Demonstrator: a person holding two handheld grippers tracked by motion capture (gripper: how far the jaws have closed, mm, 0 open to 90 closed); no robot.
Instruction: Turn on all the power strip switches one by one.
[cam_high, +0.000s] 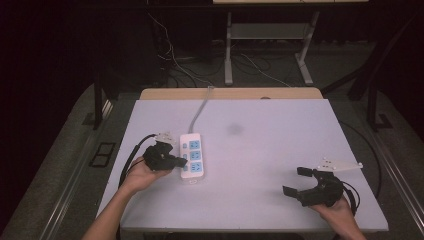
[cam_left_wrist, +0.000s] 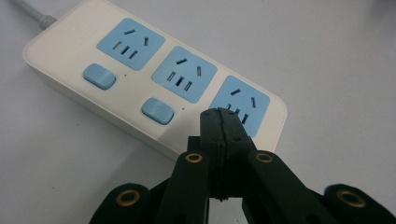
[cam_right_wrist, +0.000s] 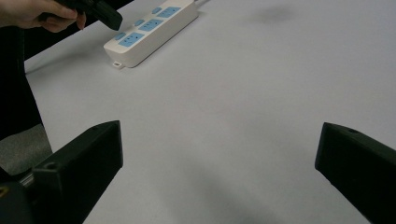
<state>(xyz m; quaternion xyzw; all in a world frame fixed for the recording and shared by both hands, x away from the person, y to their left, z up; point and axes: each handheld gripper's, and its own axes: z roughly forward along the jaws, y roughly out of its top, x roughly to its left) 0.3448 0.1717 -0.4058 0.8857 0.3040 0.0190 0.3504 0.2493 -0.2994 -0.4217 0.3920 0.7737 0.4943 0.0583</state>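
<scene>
A white power strip (cam_high: 192, 155) with three blue sockets and blue switches lies left of the table's middle, its grey cord running toward the far edge. My left gripper (cam_high: 181, 162) is shut with nothing in it, its tip at the strip's left side by the nearest socket. In the left gripper view the closed jaws (cam_left_wrist: 223, 119) sit just above the strip (cam_left_wrist: 140, 88), over the spot beside the nearest socket. My right gripper (cam_high: 296, 182) rests wide open near the front right, with bare table between its jaws. The right gripper view shows the strip (cam_right_wrist: 149, 30) far off.
The white table top (cam_high: 260, 150) has a faint dark smudge (cam_high: 235, 129) past its middle. A wooden board edge (cam_high: 230, 93) runs along the far side. Cables and a metal table frame (cam_high: 265, 45) stand on the floor beyond.
</scene>
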